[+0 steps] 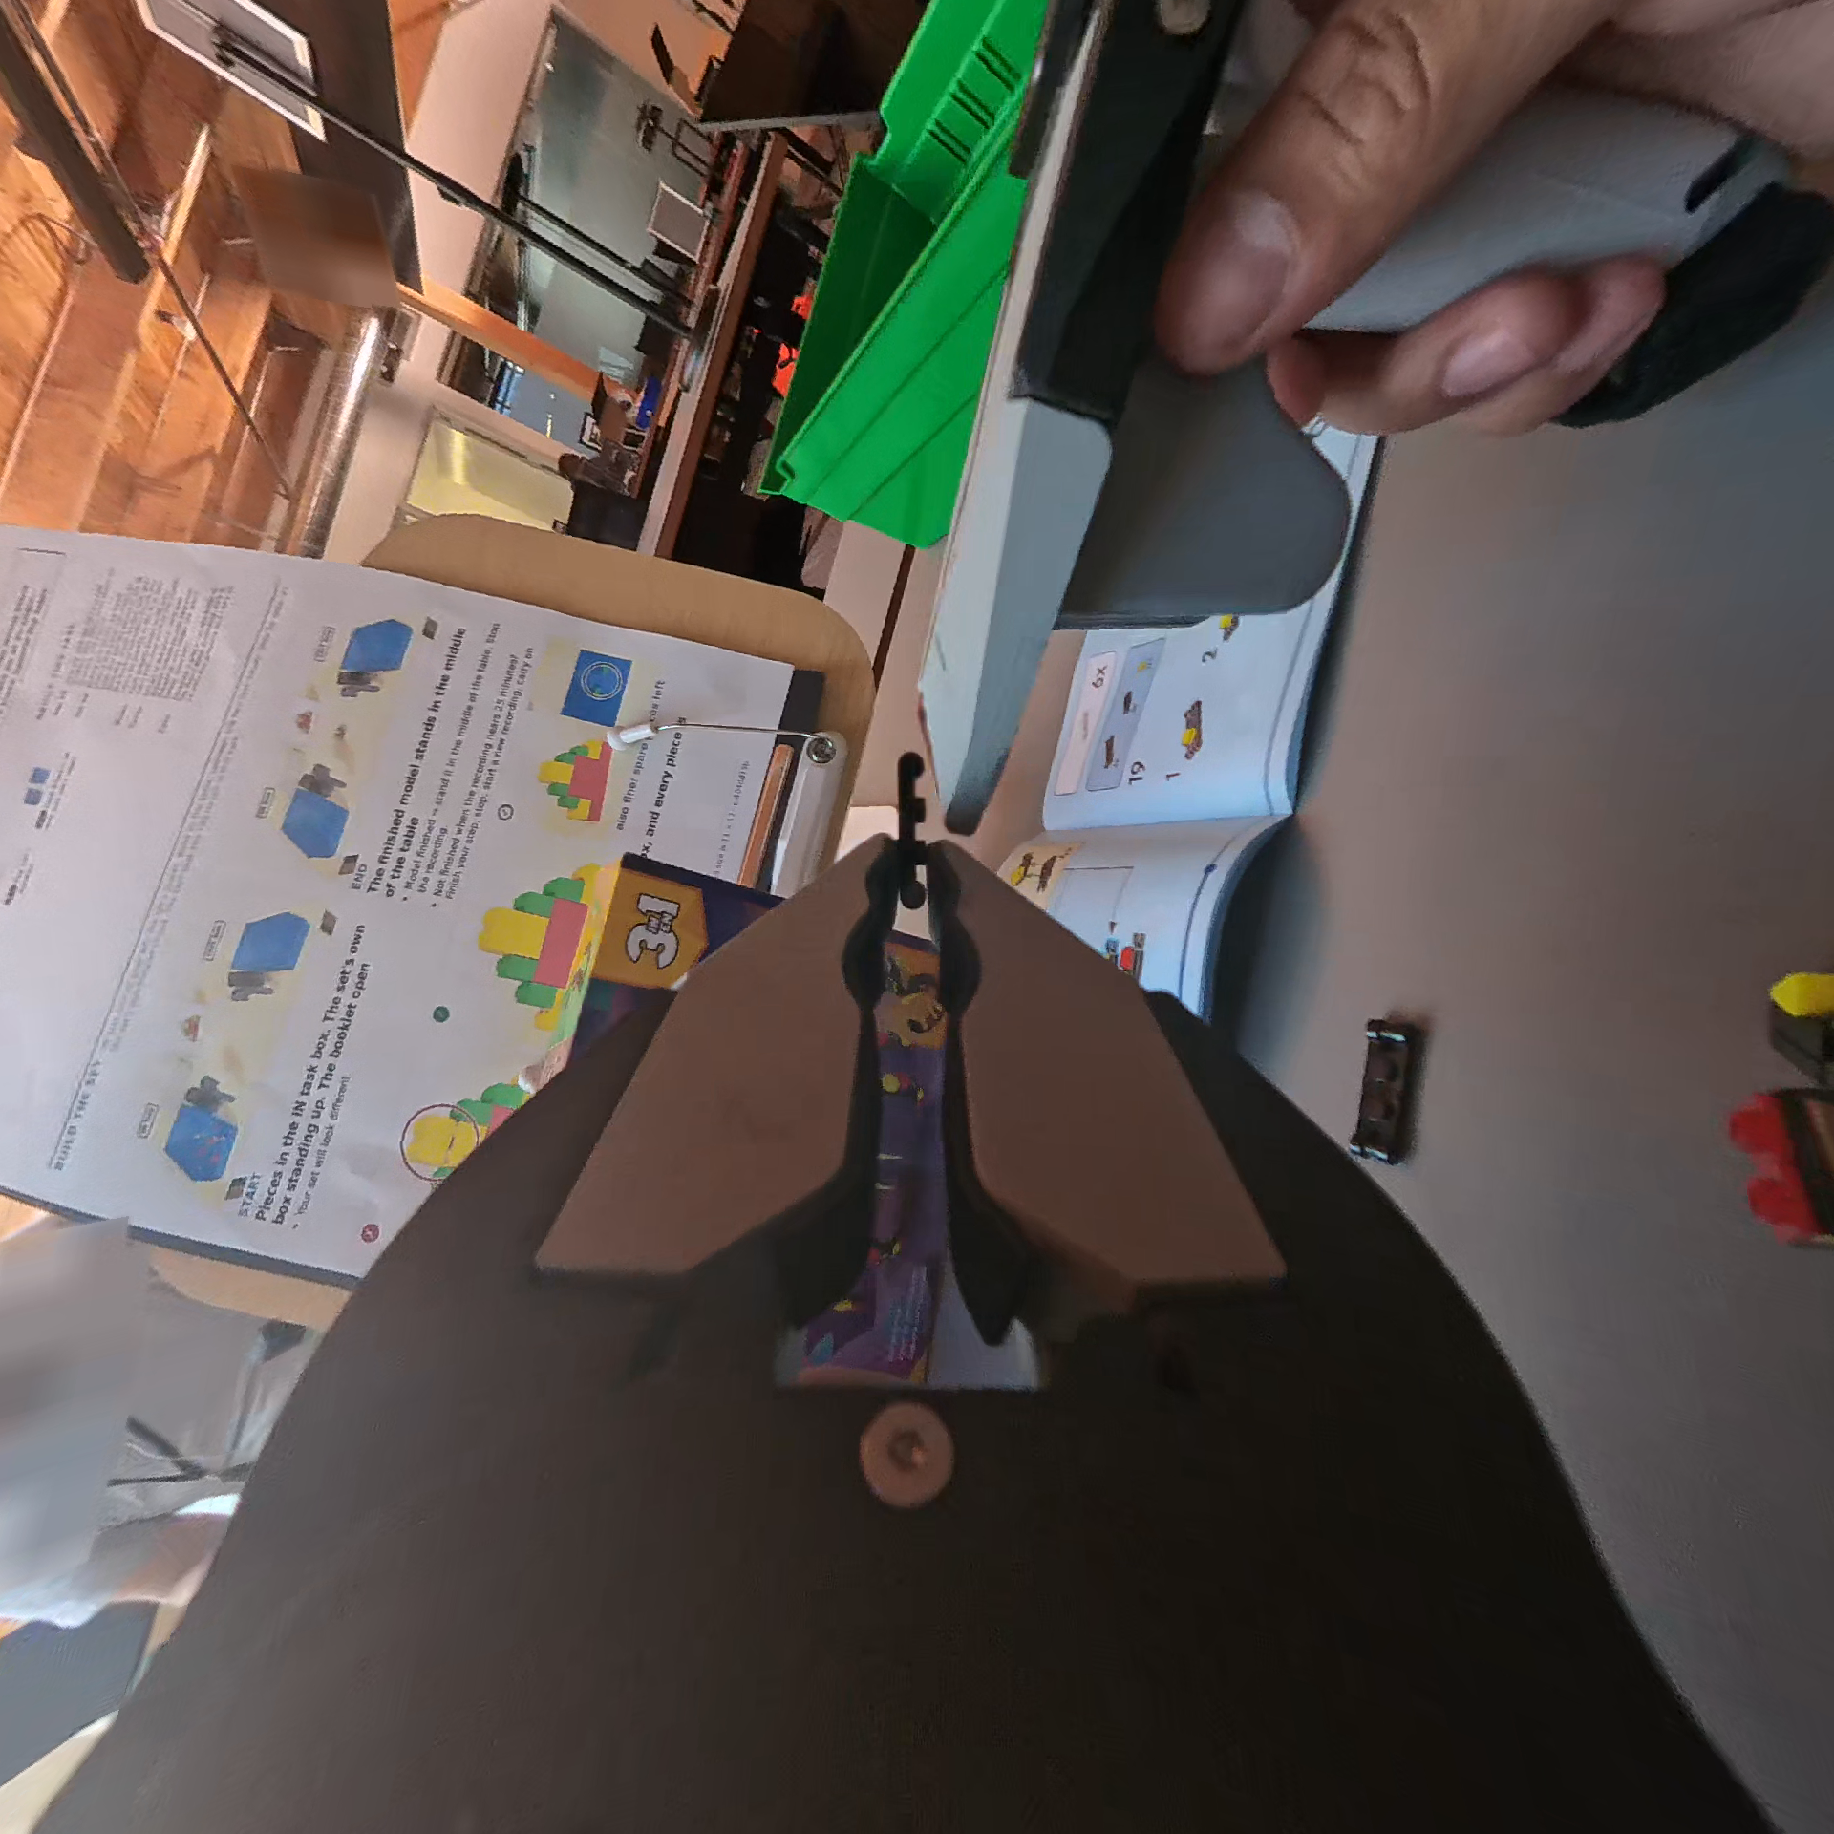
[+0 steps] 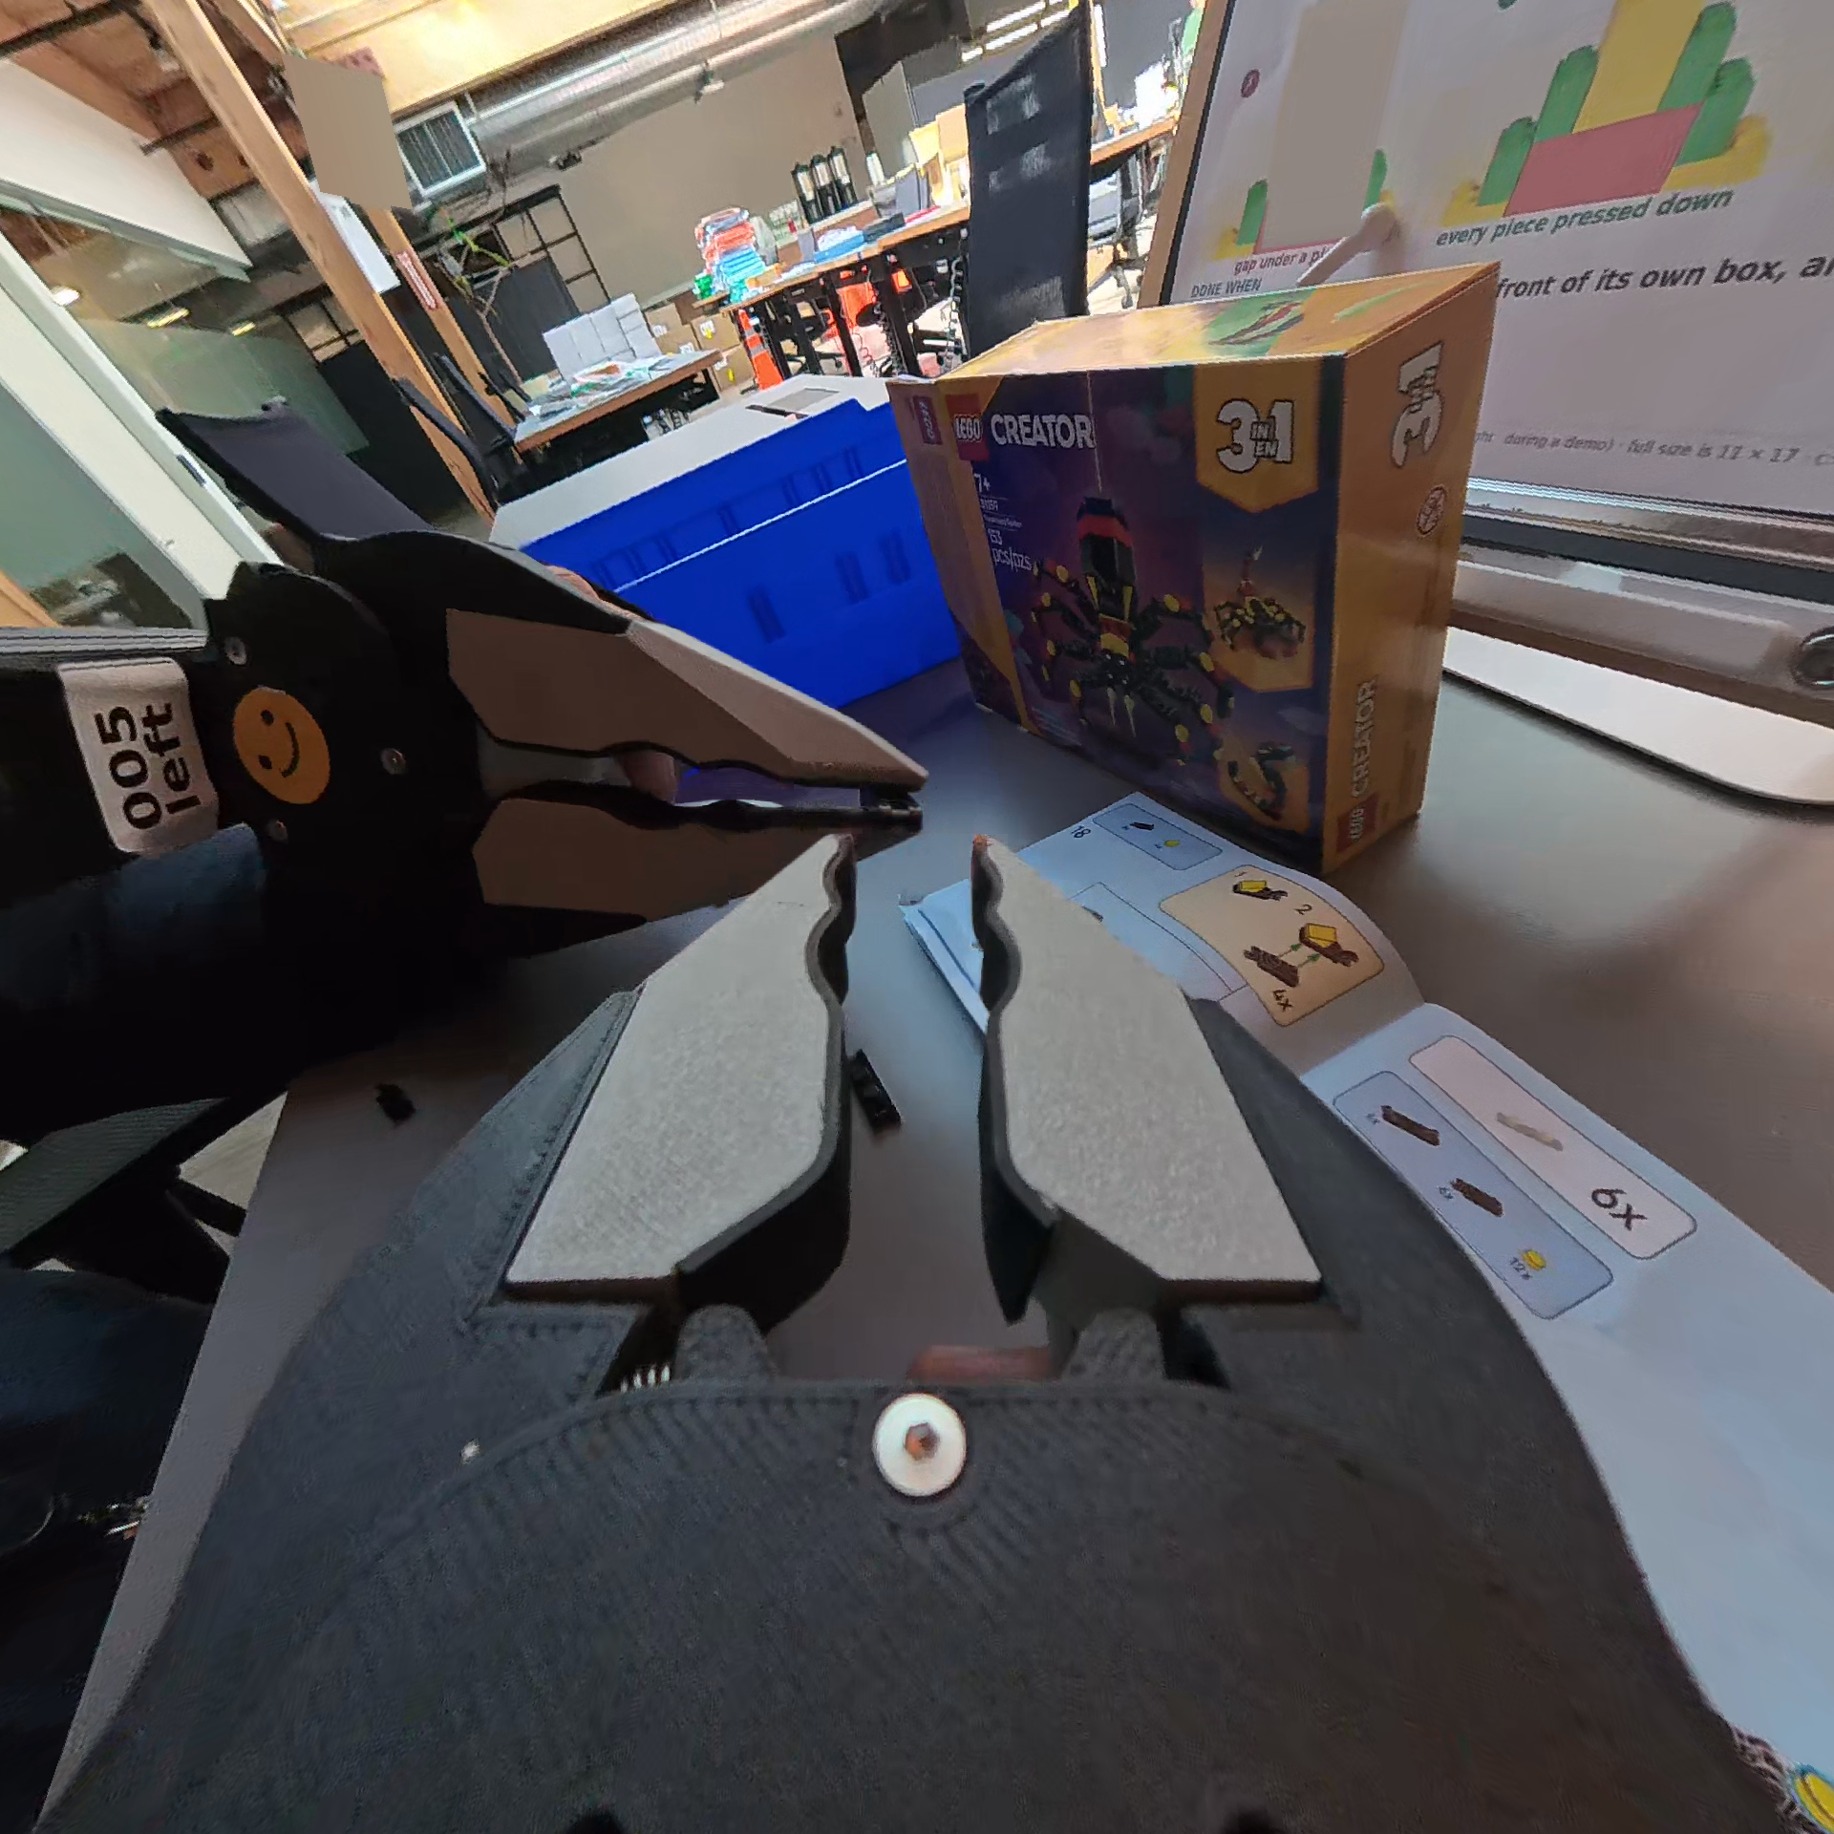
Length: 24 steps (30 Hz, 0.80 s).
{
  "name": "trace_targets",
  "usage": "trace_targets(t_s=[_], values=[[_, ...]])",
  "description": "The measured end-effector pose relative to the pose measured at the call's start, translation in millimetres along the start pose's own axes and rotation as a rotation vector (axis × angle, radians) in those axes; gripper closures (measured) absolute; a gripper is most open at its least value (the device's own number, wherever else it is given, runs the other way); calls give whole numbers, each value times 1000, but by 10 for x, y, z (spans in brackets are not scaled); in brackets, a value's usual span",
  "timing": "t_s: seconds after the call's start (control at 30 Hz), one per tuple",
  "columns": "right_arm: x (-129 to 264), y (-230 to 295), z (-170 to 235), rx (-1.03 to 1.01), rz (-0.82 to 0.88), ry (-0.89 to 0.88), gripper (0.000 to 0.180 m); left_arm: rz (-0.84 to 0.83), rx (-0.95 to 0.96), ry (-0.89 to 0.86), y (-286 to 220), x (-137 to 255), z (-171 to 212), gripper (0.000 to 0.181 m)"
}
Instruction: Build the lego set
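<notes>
Right now the left tongs [image 1: 908,873] are clenched on a thin black clip-like lego piece [image 1: 909,794], held up in the air above the bench [image 1: 1538,794], its notched end poking out past the tips. The right tongs [image 2: 911,853] hang released just beside them, jaws apart and holding nothing.

My guess is that this is a hand-to-hand step: either the small piece gets passed across, or another part is to be joined to it. For that the right tongs would need to close in squarely on the exposed end without knocking it loose.

From the left wrist view I can see a dark studded plate [image 1: 1384,1090] lying on the bench, a red and black sub-build [image 1: 1786,1161] at the edge, a green bin [image 1: 893,298] behind and the hand [image 1: 1439,228] gripping the other tool. The right wrist view misses those but shows the lego set box [image 2: 1191,595] standing upright, a blue bin [image 2: 754,556] behind it, the open instruction booklet [image 2: 1389,1112] lying flat, and 2 small black pieces [image 2: 873,1087] lying on the bench beneath the tongs.
</notes>
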State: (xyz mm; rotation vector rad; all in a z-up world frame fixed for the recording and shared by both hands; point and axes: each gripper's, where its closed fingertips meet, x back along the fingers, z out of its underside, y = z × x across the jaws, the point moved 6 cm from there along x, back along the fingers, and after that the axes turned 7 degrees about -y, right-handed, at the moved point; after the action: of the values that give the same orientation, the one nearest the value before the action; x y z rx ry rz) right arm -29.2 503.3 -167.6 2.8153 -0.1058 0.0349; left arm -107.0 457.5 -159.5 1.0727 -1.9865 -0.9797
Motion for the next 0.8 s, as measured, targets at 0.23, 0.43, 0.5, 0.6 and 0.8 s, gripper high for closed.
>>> trace_targets(t_s=[0.23,0.43,0.5,0.6,0.8], values=[[41,38,-89,-47,-60,-89,156,-60,11,-41,68,50,-67,178],[75,46,-142,-95,-102,-149,166,-63,-15,-60,30,54,-116,178],[78,59,-148,-104,-123,-152,169,-67,-18,-63,34,58,-124,178],[86,54,-153,-88,-109,-151,167,-71,-9,-64,47,62,-120,178],[85,65,-150,-81,-118,-148,173,-62,-3,-57,34,53,-115,178]])
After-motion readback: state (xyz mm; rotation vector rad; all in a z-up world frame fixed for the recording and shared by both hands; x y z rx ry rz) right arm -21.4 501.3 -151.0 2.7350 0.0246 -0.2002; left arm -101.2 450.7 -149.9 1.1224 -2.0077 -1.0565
